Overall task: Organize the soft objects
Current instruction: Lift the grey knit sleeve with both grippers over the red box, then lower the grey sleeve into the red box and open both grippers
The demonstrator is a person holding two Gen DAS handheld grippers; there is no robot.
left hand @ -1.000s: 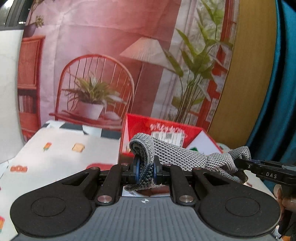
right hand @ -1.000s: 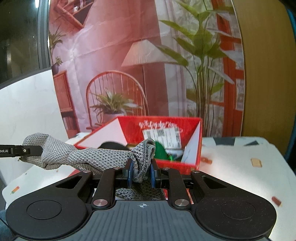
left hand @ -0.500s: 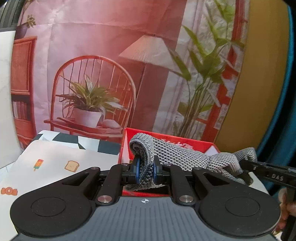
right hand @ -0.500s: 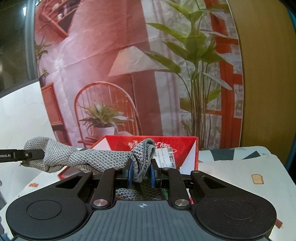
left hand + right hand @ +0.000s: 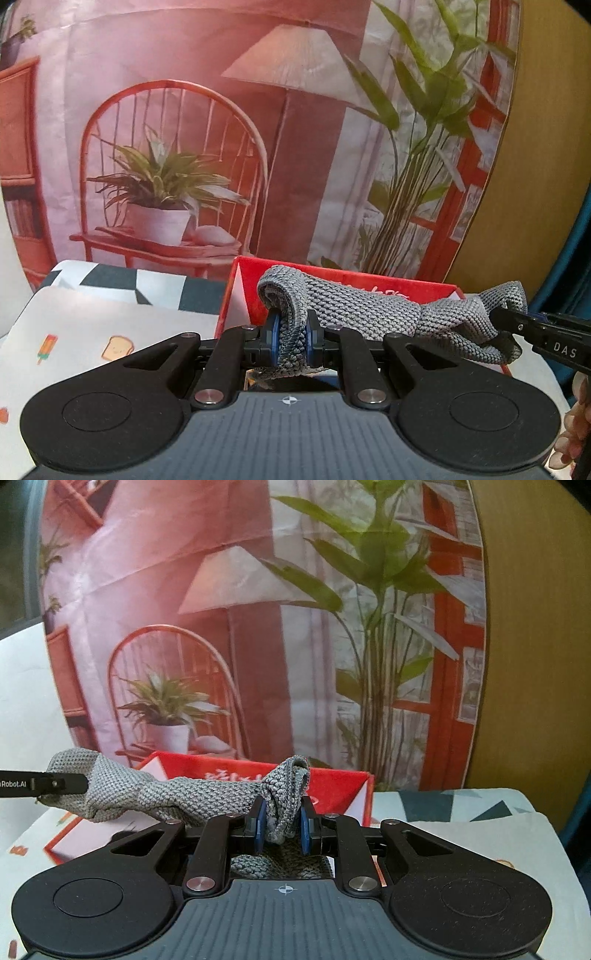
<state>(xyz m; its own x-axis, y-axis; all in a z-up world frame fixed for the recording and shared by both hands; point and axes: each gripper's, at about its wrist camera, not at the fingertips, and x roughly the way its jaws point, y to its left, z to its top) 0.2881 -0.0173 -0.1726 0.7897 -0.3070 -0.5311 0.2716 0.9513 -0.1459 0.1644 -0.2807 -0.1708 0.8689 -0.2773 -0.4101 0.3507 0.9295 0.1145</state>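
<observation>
The grey knitted cloth (image 5: 354,310) hangs stretched between the two tools: the left hand-held gripper (image 5: 291,334), at lower centre of its frame, is clamped on one bunched end, and the cloth runs off to the right edge. In the right wrist view the right hand-held gripper (image 5: 282,825) pinches the other end, the cloth trailing to the left edge, in front of the red box (image 5: 340,786) on the desk (image 5: 480,834).
</observation>
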